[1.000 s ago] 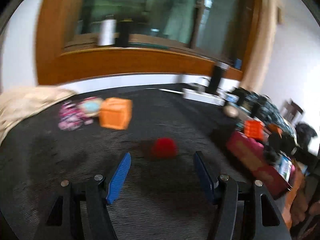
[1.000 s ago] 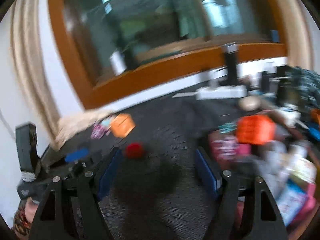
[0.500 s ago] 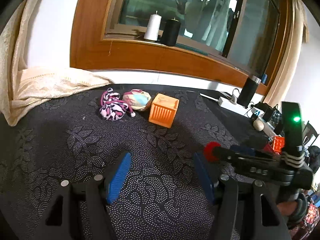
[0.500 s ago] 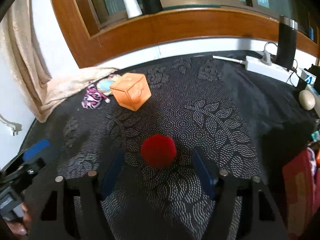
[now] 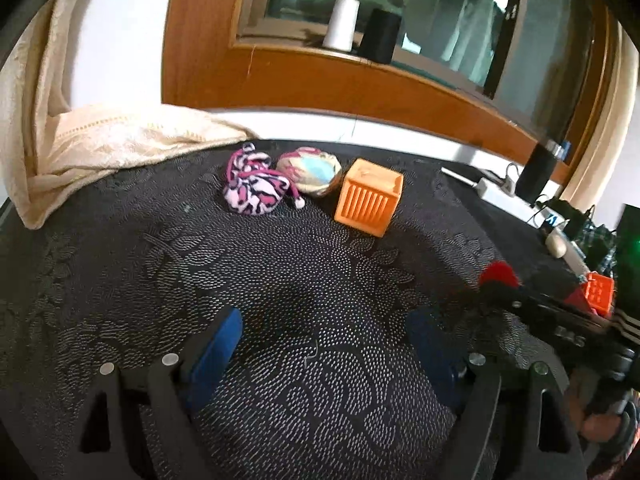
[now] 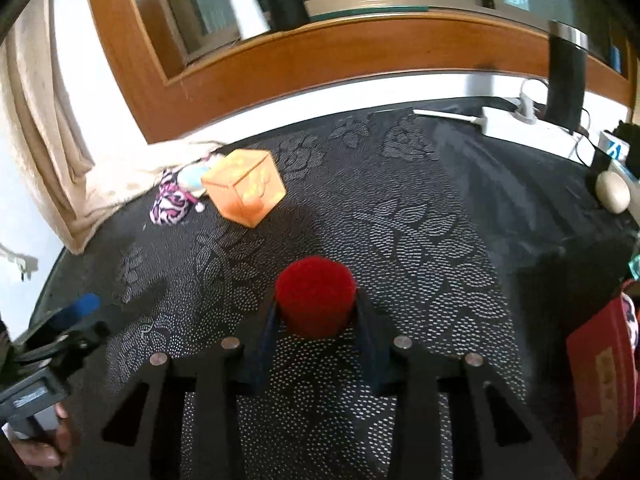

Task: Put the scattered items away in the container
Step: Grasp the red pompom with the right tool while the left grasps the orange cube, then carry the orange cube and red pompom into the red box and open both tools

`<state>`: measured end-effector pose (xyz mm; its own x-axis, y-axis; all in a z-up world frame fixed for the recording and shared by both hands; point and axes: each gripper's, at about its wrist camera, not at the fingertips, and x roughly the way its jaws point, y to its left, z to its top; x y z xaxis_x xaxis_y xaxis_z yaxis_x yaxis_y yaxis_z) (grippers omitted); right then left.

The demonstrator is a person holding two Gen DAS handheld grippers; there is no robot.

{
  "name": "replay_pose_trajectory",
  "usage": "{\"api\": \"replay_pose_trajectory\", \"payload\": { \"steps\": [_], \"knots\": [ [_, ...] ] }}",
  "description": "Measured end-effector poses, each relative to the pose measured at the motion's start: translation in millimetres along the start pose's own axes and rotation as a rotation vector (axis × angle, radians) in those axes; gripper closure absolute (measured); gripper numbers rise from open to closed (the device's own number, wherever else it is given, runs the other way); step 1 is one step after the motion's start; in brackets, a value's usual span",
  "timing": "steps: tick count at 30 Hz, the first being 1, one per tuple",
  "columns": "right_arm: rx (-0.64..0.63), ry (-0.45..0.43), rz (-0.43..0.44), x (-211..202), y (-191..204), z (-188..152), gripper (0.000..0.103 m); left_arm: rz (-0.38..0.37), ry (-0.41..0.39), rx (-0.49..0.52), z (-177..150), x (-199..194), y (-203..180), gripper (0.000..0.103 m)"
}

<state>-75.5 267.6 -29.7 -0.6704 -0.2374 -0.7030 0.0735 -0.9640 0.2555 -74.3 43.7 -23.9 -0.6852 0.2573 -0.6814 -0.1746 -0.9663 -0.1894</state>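
Right wrist view: right gripper (image 6: 316, 312) pinches the soft, light red pompom (image 6: 315, 294) at its sides, lower centre; left gripper (image 5: 324, 338) gapes empty.

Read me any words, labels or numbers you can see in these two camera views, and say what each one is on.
Nothing reads with certainty.
Red box, right edge of the right wrist view: a pale label with characters, too blurred to read.
Right gripper's body, seen from the left wrist: pale lettering, too blurred to read.
White and blue card by the power strip: a blue mark, not legible.
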Motion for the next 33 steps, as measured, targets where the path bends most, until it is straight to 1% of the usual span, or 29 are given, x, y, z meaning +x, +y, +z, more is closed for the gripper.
{"api": "replay_pose_trajectory", "payload": {
  "steps": [5,9,11,15,23,24,26,29,31,33],
  "knots": [
    [0.061,-0.021,0.002,-10.9,-12.9,3.4,0.064,0.011,0.044,0.017,17.1,26.7,-8.4,0.017],
    [0.083,-0.047,-0.005,-17.7,-16.7,5.9,0.064,-0.024,0.044,0.048,38.4,59.5,-23.0,0.017],
    [0.091,-0.052,0.000,-19.0,-17.9,7.1,0.064,-0.029,0.050,0.063,47.2,78.2,-28.9,0.017],
    [0.093,-0.058,0.014,-21.1,-16.6,8.9,0.064,0.028,0.063,0.096,60.1,105.8,-33.9,0.017],
    [0.070,-0.064,0.038,-24.9,-8.8,8.1,0.064,0.016,0.068,0.113,81.0,128.5,-32.0,0.017],
    [0.072,-0.065,0.037,-25.0,-9.1,8.0,0.064,0.008,0.071,0.114,82.1,130.0,-32.3,0.021],
    [0.078,-0.066,0.035,-25.0,-10.3,7.9,0.064,0.002,0.076,0.114,82.7,131.5,-33.4,0.045],
    [0.089,-0.069,0.028,-25.2,-12.8,7.9,0.064,-0.002,0.079,0.110,80.3,129.2,-35.4,0.046],
    [0.091,-0.071,0.028,-25.4,-14.1,8.0,0.064,-0.024,0.082,0.101,74.4,121.2,-37.2,0.046],
    [0.091,-0.073,0.028,-25.6,-14.1,7.8,0.064,-0.025,0.073,0.106,68.5,111.7,-40.8,0.046]
  ]
}}
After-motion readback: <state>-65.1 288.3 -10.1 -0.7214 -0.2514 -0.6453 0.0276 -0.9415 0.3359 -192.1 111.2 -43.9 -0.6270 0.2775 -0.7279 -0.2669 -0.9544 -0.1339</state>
